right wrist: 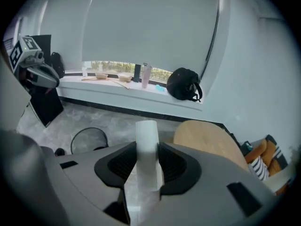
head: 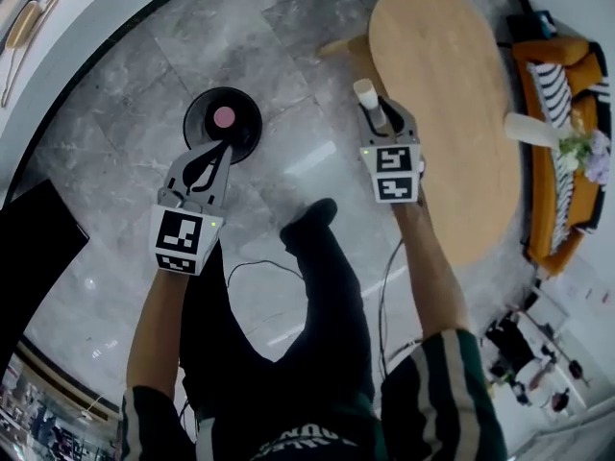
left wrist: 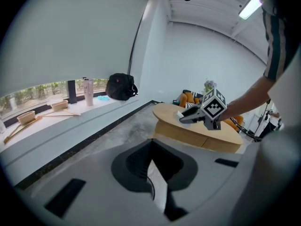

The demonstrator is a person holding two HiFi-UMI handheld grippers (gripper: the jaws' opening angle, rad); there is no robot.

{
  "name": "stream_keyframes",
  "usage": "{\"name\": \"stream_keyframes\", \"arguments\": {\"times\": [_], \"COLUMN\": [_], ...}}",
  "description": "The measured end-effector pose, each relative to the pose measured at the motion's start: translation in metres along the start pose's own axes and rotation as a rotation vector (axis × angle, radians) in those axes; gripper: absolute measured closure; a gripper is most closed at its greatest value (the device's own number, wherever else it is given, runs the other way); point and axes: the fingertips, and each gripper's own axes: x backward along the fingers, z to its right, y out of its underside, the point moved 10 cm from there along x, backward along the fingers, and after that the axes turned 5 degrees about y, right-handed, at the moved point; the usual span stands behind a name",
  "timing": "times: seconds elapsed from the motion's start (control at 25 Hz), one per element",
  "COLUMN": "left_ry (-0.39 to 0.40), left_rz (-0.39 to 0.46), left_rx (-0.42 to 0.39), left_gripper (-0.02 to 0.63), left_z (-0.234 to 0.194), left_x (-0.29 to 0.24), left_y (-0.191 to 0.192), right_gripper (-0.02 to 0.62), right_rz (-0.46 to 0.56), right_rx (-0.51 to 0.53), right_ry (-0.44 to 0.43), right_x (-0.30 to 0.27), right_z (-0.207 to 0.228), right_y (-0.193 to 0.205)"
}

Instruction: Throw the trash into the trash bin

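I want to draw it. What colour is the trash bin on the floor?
Black trash bin; the head view shows it best.

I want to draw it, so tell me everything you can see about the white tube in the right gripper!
The white tube is a plain, smooth roll that looks like paper, with a round end on top. It stands nearly upright, pinched on both sides by the jaws of the right gripper, and its top pokes out past them. Nothing else touches it.
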Motion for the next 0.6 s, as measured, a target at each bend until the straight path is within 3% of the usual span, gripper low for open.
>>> {"name": "stream_keyframes", "arguments": {"times": [0.32, 0.6], "left_ry": [-0.067, -0.125], "left_rz": [0.0, 0.047], "left_rx": [0.078, 0.132], "left_gripper": [0.606, 0.606], "left_z": [-0.052, -0.075], "left_x": [0.047, 0.04], "left_y": [0.049, 0.088], "right_gripper": [0.451, 0.451], "right_rz": [0.04, -0.033], "right_rx": [-0.101, -0.194], "right_ry": [-0.148, -0.252], "right_x": [-0.038, -0.093], "right_z": [-0.122, -0.21], "right_y": [-0.053, -0.033]}}
